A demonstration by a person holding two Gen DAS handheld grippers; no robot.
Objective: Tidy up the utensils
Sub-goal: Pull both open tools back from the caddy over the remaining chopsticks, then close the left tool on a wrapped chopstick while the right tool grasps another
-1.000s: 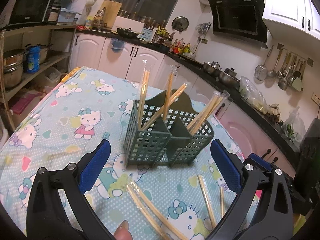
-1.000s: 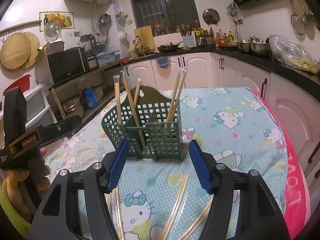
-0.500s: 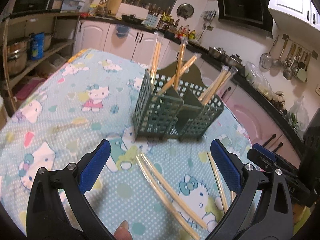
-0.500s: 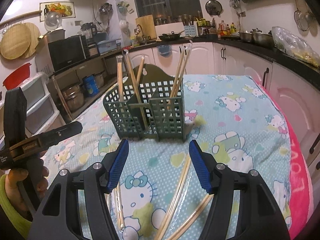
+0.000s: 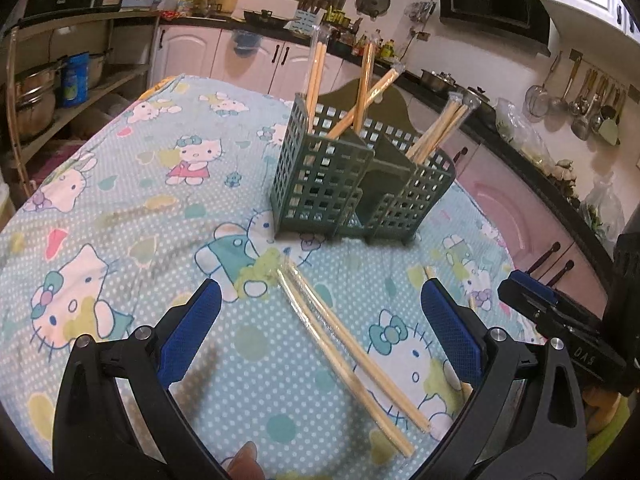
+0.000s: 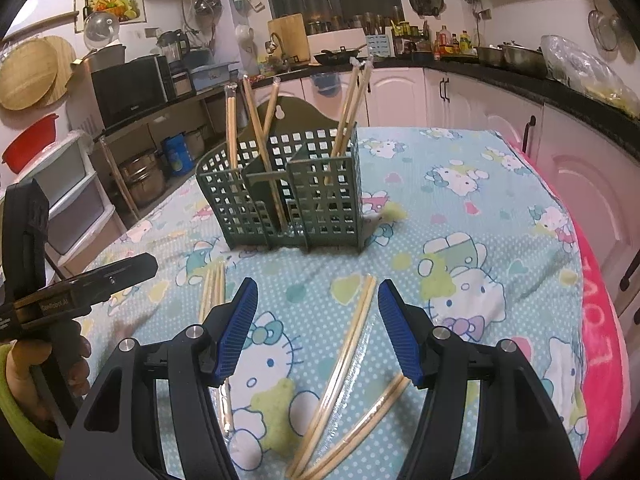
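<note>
With both the left gripper and right gripper spread and empty above wrapped chopstick pairs lying loose on the tablecloth before the green holder, straddle one pair squarely before pinching.

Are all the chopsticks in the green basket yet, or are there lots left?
Partly done. Several wrapped pairs already stand in the basket. Nothing is in hand: the left tongs and right tongs are both open and empty. Left to do: three pairs on the cloth, one in front of the left tongs, two by the right.
</note>
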